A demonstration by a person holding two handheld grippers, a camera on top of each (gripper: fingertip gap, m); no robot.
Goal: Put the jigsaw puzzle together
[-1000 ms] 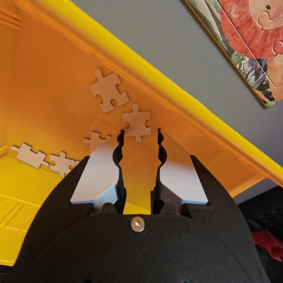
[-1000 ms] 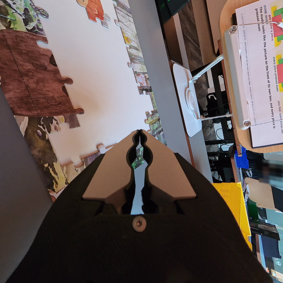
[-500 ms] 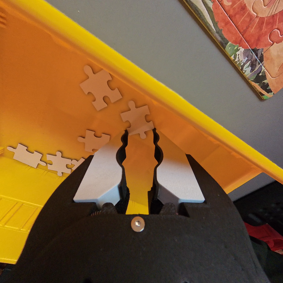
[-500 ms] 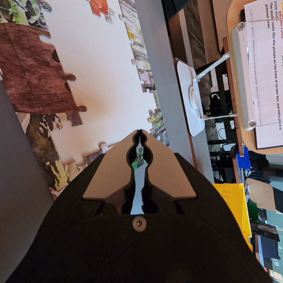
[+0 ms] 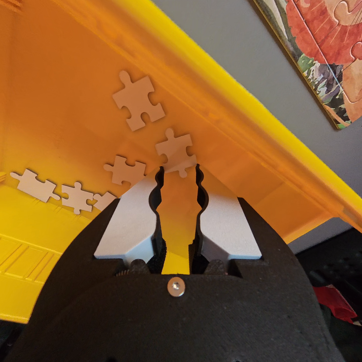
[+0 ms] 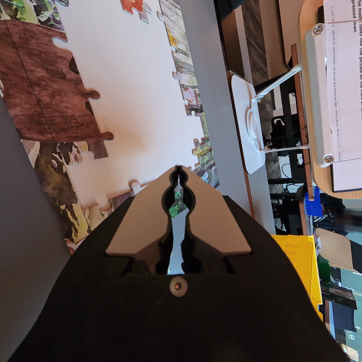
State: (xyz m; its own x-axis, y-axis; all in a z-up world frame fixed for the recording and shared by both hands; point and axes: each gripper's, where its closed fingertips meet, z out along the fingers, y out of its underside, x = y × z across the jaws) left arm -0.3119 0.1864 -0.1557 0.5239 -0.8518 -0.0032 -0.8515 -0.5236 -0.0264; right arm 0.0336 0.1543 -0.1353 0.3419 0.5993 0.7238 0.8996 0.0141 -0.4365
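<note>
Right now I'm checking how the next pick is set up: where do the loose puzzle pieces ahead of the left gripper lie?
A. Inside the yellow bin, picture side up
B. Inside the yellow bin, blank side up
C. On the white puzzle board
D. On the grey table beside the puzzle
B: the left wrist view shows the loose puzzle pieces lying inside the yellow bin with plain pale backs up, the open left gripper pointing at one.

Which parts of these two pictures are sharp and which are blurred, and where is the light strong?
Left wrist view: the loose puzzle pieces are fairly sharp, the yellow bin rim is smeared, its inside glows orange, and the left gripper base is dark. Right wrist view: the white puzzle board is bright, nearly washed out; the right gripper body is black without detail; straight edges bend outward.
</note>
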